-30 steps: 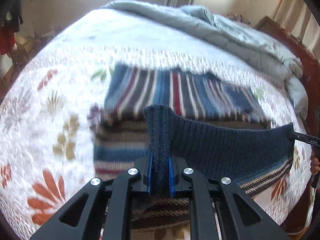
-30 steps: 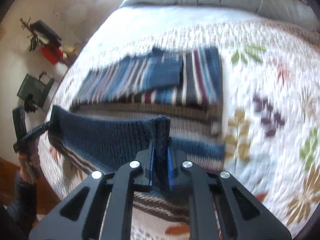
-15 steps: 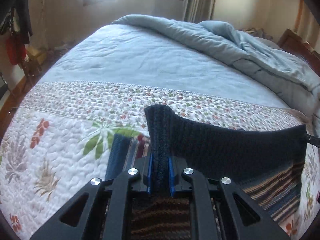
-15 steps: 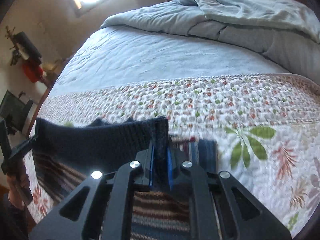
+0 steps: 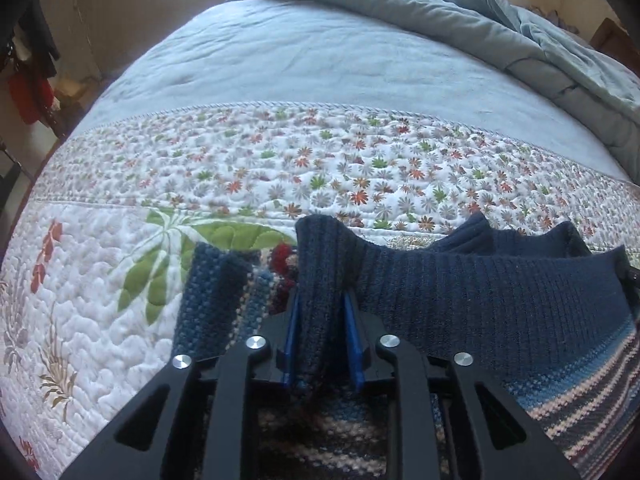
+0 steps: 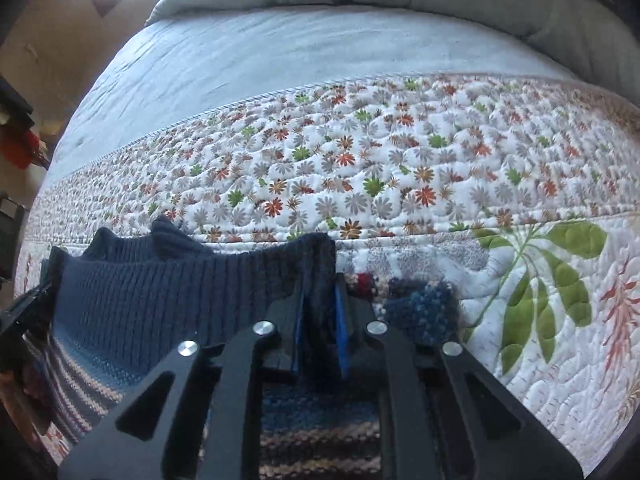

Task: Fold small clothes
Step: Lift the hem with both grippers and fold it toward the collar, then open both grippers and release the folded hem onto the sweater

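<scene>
The left gripper (image 5: 320, 320) and right gripper (image 6: 319, 312) each pinch 1 corner of the striped sweater's (image 5: 500, 308) navy hem, carried over its body on the floral quilt (image 6: 380, 168). Both corners should lower level, then release together.

A sweater (image 5: 500, 300) lies on a quilt (image 5: 280, 160) on a bed, its hem raised between the left gripper (image 5: 320, 336), clamped on one end, and the right gripper (image 6: 320, 320), clamped on the other. Behind the sweater the quilt gives way to a sheet (image 5: 320, 60); a bunched comforter (image 5: 540, 52) lies behind that.
</scene>
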